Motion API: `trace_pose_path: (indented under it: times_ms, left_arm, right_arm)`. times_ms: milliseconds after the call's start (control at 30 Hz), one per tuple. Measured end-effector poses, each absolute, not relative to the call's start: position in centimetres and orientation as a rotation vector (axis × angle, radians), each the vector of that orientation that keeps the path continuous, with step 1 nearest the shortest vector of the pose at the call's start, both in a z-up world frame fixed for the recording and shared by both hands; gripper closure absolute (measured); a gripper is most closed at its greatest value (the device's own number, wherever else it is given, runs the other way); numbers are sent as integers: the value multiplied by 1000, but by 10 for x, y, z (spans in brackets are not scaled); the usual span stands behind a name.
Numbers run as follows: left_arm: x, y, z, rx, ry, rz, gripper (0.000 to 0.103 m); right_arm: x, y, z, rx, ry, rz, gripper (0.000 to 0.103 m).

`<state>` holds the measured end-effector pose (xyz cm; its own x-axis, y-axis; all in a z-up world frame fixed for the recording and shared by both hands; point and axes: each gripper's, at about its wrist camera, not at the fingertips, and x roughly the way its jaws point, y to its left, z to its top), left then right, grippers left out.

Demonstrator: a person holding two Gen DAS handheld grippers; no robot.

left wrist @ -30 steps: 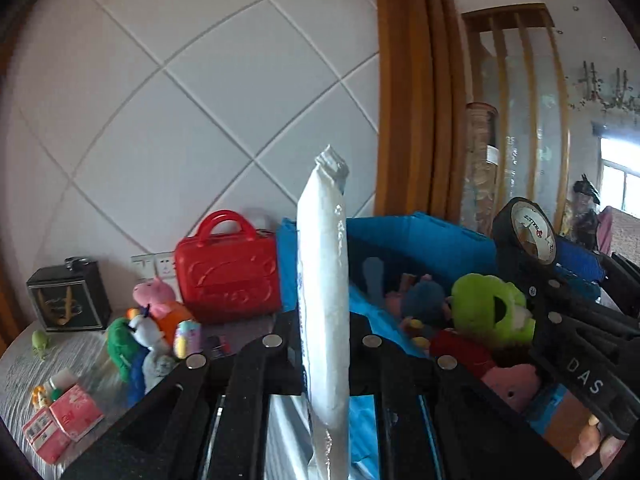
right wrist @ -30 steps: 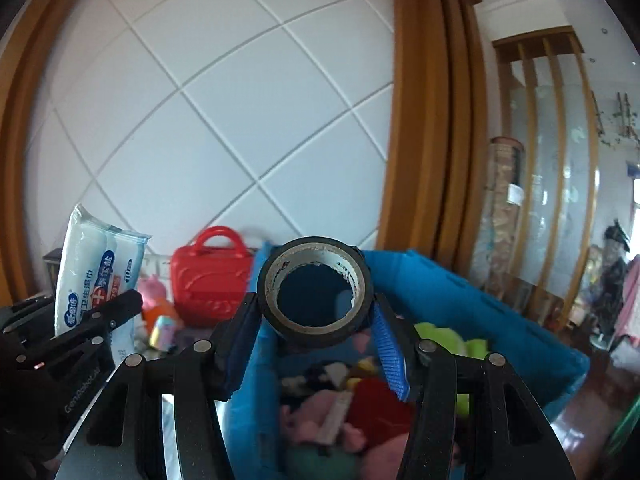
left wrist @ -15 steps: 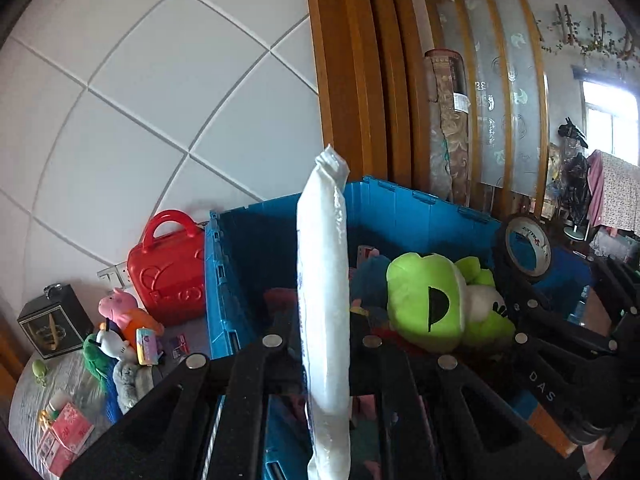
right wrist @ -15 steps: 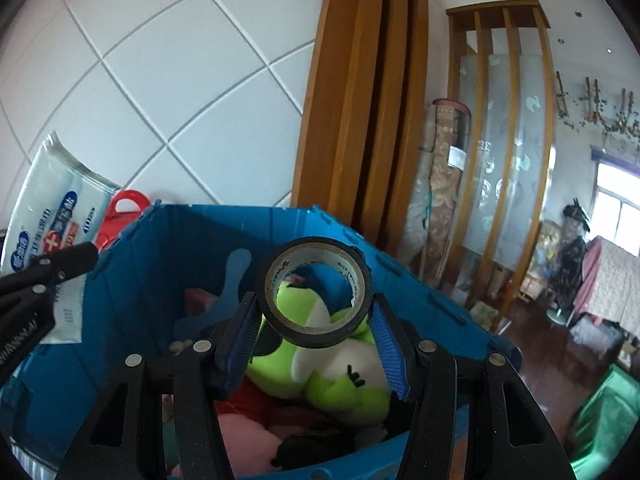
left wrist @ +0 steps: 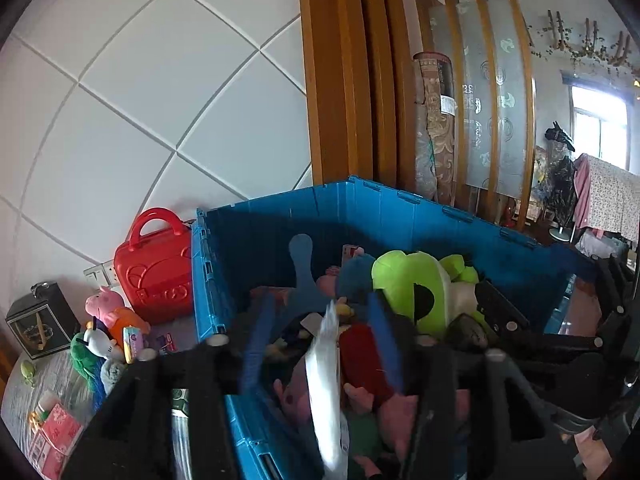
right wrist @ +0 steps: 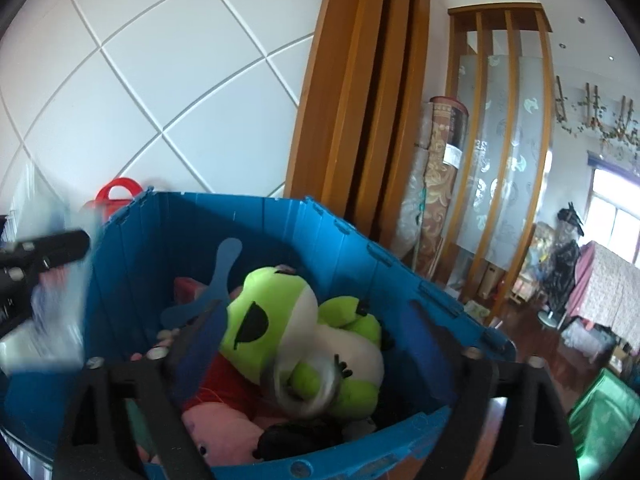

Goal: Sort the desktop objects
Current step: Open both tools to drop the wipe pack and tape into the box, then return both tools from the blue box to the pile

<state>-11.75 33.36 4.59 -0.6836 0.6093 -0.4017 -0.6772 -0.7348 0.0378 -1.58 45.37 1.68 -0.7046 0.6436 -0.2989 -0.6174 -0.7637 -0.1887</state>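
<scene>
**Release over bin: sorting partly complete**

The blue bin (left wrist: pixel 400 208) already holds plush toys. Both grippers, left (left wrist: pixel 316 340) and right (right wrist: pixel 316 340), stand spread; wipes pack (left wrist: pixel 328 380) and tape roll (right wrist: pixel 308 384) appear blurred, dropping inside. Only the left view shows unsorted desk toys (left wrist: pixel 108 332).
</scene>
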Motion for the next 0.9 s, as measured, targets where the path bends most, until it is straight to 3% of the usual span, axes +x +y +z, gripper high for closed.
trace_pose_path:
  times_ms: [100, 333, 900]
  left_arm:
    - [-112, 324, 50, -420, 223, 2370, 29]
    - [-104, 297, 59, -356, 187, 2367, 14]
    - [-135, 142, 57, -442, 55, 2535, 14]
  right_arm:
    - [-12, 450, 19, -438, -107, 2383, 0]
    - [0, 431, 29, -408, -131, 2370, 0]
    - [-1, 354, 67, -314, 44, 2546, 0]
